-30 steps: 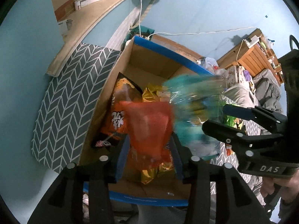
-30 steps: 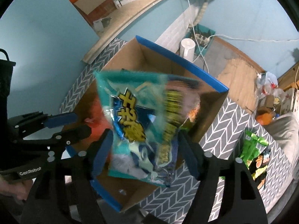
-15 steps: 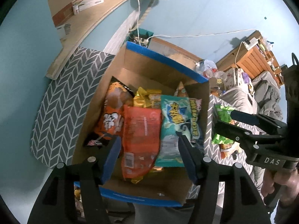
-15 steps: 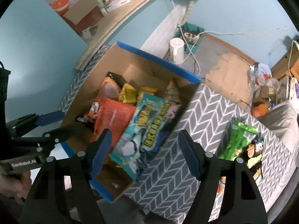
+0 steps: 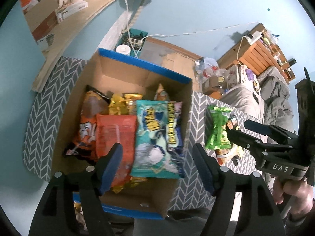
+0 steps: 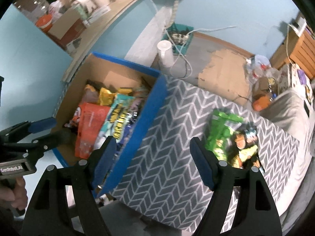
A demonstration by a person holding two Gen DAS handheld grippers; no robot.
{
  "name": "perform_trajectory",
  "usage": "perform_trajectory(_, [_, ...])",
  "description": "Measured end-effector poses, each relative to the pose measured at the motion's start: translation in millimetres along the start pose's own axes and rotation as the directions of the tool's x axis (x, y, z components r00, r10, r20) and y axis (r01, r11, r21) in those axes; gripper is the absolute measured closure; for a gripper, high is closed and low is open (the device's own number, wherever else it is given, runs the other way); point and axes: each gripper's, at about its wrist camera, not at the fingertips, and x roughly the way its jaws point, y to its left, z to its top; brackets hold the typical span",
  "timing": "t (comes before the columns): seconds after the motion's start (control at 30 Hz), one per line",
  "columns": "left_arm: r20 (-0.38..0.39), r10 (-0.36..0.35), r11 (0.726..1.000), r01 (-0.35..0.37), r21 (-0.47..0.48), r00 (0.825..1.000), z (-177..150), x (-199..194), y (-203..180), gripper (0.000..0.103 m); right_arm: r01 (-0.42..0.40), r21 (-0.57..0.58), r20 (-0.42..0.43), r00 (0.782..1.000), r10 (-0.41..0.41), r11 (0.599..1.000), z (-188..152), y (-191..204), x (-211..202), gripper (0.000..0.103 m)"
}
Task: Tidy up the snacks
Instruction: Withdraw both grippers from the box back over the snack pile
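A cardboard box with a blue rim [image 5: 143, 66] [image 6: 126, 63] stands on a grey chevron cloth [image 6: 173, 122]. It holds several snack bags: an orange-red bag [image 5: 116, 131], a teal bag [image 5: 155, 137] [image 6: 118, 114], gold packs [image 5: 122, 104]. My left gripper [image 5: 157, 167] is open and empty above the box's near side. My right gripper [image 6: 151, 161] is open and empty over the cloth, right of the box. A green bag [image 6: 222, 131] [image 5: 218, 129] and a dark bag [image 6: 246, 137] lie on the cloth to the right.
A wooden shelf [image 5: 65, 19] with boxes and cups runs along the blue wall at the left. A white cylinder [image 6: 165, 53], cables and flat cardboard [image 6: 224, 72] lie on the floor behind. Clutter [image 5: 212, 70] and a wooden rack [image 5: 256, 55] stand at the right.
The left gripper let go of the orange-red bag and the right one let go of the teal bag; both bags now lie in the box. The right gripper moved right, toward the green bag.
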Motion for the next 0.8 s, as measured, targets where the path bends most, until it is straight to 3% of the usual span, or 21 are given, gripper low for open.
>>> perform_trajectory(0.27, [-0.011, -0.004, 0.997, 0.005, 0.073, 1.0, 3.3, 7.4, -41.8, 0.024, 0.034, 0.078, 0.018, 0.999, -0.035, 0.996, -15.6, -42.8, -19.1, 0.025])
perform_trajectory(0.8, [-0.07, -0.027, 0.975, 0.041, 0.218, 0.997, 3.6, 32.3, -127.8, 0.023, 0.104, 0.24, -0.01, 0.994, -0.105, 0.965, -58.2, -125.8, -36.3, 0.025])
